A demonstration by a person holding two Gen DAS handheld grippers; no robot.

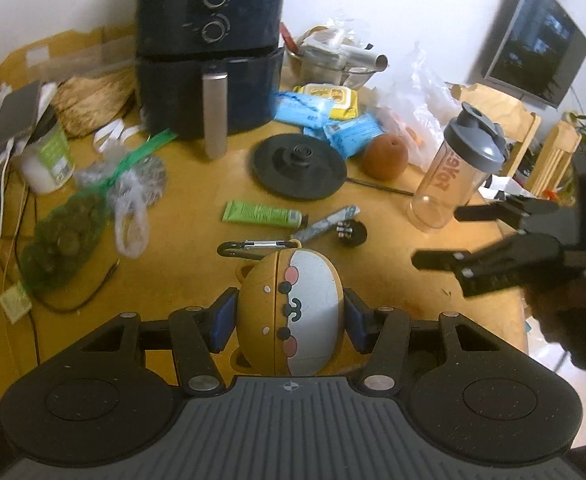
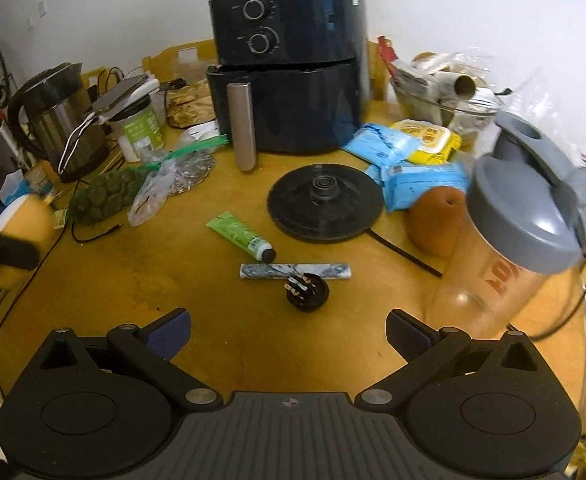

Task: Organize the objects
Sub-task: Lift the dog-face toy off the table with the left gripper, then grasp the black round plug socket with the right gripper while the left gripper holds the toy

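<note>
1. In my left view, my left gripper [image 1: 289,322] jaws hold the round bear case [image 1: 289,312] above the desk [image 1: 173,256].
2. My right view alone shows the kettle [image 2: 57,120].
3. My right gripper [image 2: 289,334] jaws are wide and empty, near the shaker bottle [image 2: 521,232].

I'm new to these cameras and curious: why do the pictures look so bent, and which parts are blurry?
Left wrist view: fisheye lens bows the table and darkens the corners; the other claw at right is smeared, while the bear-faced case in the left claw looks sharp. Right wrist view: same bending; the shaker bottle and the yellow case at the left edge are blurred, the air fryer fairly crisp.
</note>
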